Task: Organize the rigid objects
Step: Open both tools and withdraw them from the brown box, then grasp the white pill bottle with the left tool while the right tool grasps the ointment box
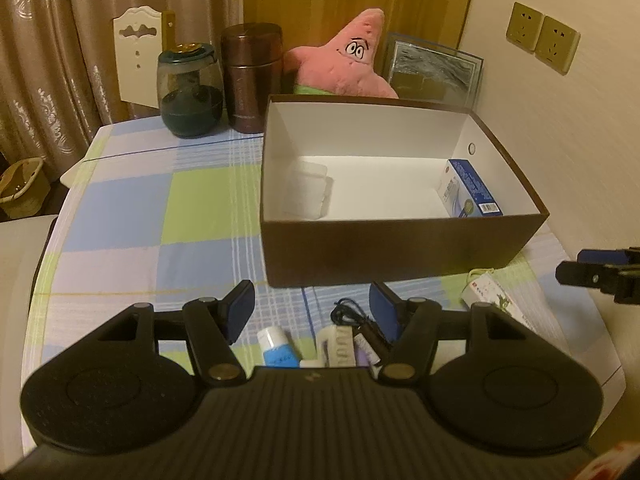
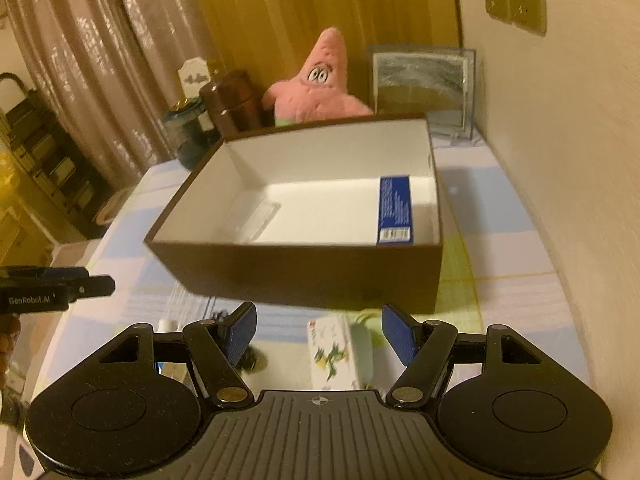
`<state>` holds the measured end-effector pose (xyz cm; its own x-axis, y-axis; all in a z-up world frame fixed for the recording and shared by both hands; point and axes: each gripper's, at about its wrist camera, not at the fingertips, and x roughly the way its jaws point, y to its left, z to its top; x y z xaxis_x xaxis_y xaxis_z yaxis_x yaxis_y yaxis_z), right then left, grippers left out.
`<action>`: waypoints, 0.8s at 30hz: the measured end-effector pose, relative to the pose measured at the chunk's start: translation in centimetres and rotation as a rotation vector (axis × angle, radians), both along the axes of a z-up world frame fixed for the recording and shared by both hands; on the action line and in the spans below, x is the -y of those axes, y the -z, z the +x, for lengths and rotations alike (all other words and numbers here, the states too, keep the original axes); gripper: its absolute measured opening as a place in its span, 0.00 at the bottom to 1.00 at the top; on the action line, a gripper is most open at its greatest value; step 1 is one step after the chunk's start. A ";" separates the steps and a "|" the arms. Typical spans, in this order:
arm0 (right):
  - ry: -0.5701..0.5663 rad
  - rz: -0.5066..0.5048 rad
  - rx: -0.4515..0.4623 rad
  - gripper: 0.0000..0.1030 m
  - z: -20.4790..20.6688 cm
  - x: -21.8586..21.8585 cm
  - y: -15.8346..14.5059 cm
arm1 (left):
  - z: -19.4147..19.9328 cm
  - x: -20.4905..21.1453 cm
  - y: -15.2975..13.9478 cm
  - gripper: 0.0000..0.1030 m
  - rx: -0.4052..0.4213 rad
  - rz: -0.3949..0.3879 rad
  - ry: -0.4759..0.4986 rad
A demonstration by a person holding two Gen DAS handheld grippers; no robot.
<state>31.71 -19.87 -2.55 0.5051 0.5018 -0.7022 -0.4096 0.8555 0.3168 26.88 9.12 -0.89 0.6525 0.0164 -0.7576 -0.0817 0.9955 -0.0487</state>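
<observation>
A brown box (image 1: 400, 248) with a white inside stands on the checked tablecloth; it also shows in the right wrist view (image 2: 304, 276). Inside lie a blue-and-white carton (image 1: 470, 188) (image 2: 394, 210) at the right wall and a clear plastic case (image 1: 306, 194) (image 2: 256, 220) at the left. My left gripper (image 1: 310, 314) is open and empty above a blue-and-white tube (image 1: 276, 348), a white comb-like piece (image 1: 338, 348), a purple item (image 1: 368, 352) and a black cable (image 1: 352, 312). My right gripper (image 2: 318, 332) is open and empty above a white printed carton (image 2: 332, 352) (image 1: 500, 296).
Behind the box stand a brown flask (image 1: 252, 76), a dark glass jar (image 1: 190, 92), a pink star plush (image 1: 352, 60) and a framed picture (image 1: 434, 68). A wall (image 1: 560, 120) runs along the table's right. A chair back (image 1: 140, 56) and curtains lie beyond the far edge.
</observation>
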 end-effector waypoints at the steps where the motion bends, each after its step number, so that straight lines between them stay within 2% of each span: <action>1: -0.006 -0.004 -0.004 0.67 -0.3 -0.1 0.2 | -0.3 0.0 0.1 0.59 0.000 0.008 -0.003; 12: -0.020 -0.022 -0.044 0.67 -2.3 0.1 2.7 | -2.7 -0.6 1.7 0.59 -0.020 0.036 -0.026; 24: -0.045 -0.048 -0.059 0.67 -3.1 -0.2 4.4 | -5.0 -1.6 4.8 0.59 -0.092 0.053 -0.028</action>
<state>28.58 -19.69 -6.97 0.4394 0.4882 -0.7541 -0.4297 0.8514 0.3008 21.93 10.70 -5.74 0.5788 0.0760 -0.8119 -0.1116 0.9937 0.0134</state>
